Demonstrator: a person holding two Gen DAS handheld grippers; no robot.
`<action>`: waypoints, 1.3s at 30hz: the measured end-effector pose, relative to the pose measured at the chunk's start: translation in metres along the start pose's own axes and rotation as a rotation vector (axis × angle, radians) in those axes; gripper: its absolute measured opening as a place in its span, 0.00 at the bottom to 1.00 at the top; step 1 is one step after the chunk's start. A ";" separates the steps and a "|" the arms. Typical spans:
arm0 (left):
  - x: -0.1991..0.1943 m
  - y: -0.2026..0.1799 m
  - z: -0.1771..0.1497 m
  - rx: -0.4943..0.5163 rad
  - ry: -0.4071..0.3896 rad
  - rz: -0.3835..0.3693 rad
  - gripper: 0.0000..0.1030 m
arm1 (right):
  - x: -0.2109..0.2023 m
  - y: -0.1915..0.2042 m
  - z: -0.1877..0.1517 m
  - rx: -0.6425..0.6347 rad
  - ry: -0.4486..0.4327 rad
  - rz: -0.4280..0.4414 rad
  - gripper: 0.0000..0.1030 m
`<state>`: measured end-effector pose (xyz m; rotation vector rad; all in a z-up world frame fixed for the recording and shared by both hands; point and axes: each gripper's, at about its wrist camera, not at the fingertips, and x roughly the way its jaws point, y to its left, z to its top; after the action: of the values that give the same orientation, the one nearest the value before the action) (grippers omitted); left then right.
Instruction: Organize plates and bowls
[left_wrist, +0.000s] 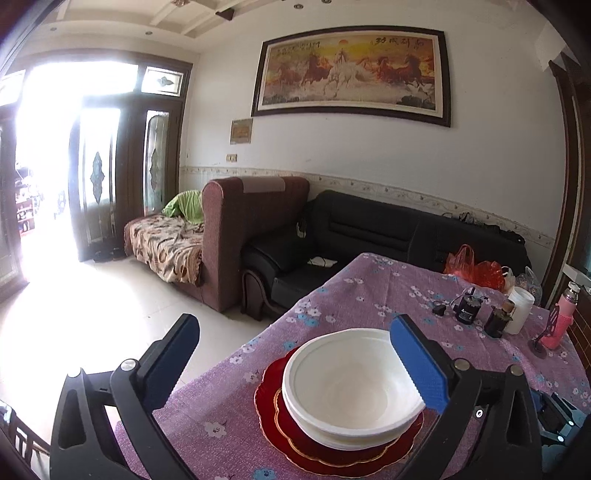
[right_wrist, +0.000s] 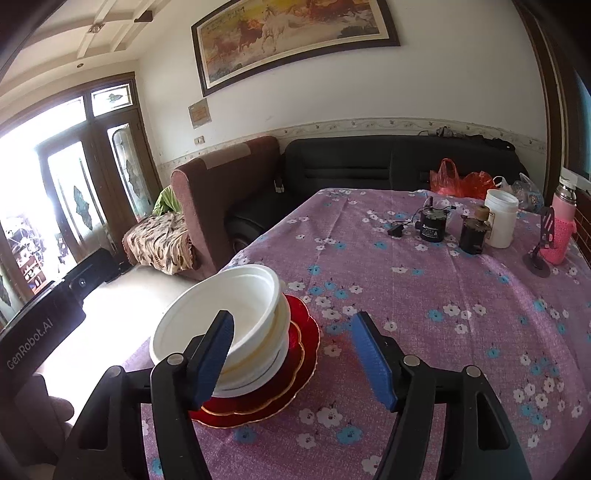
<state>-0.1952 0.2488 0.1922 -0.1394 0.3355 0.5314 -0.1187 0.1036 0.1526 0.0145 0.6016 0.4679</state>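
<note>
Left wrist view: left gripper (left_wrist: 295, 365) jaws apart, bowl stack (left_wrist: 351, 387) on red plates (left_wrist: 325, 454) between them, untouched. Right gripper (right_wrist: 291, 354) jaws apart; stack at its left jaw.

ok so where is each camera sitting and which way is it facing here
Left wrist: rides on the left gripper, looking forward and slightly down over the stacked white bowls on red plates toward the sofas and door; only its own open fingers show.
Right wrist: rides on the right gripper, looking across the purple tablecloth with the bowl stack at its left finger; its open fingers and part of the other handheld unit at the left edge show.
Shared: bowls, plates, tablecloth, sofas, horse painting.
</note>
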 end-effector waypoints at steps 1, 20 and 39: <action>-0.006 -0.005 0.000 0.012 -0.020 -0.005 1.00 | -0.003 -0.003 -0.002 0.006 -0.004 -0.002 0.72; -0.019 -0.104 -0.042 0.215 0.101 -0.134 1.00 | -0.043 -0.062 -0.041 0.091 -0.013 -0.072 0.82; -0.019 -0.126 -0.056 0.211 0.137 -0.147 1.00 | -0.040 -0.096 -0.056 0.127 0.027 -0.124 0.84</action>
<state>-0.1605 0.1200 0.1517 0.0038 0.5083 0.3395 -0.1380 -0.0061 0.1139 0.0914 0.6544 0.3091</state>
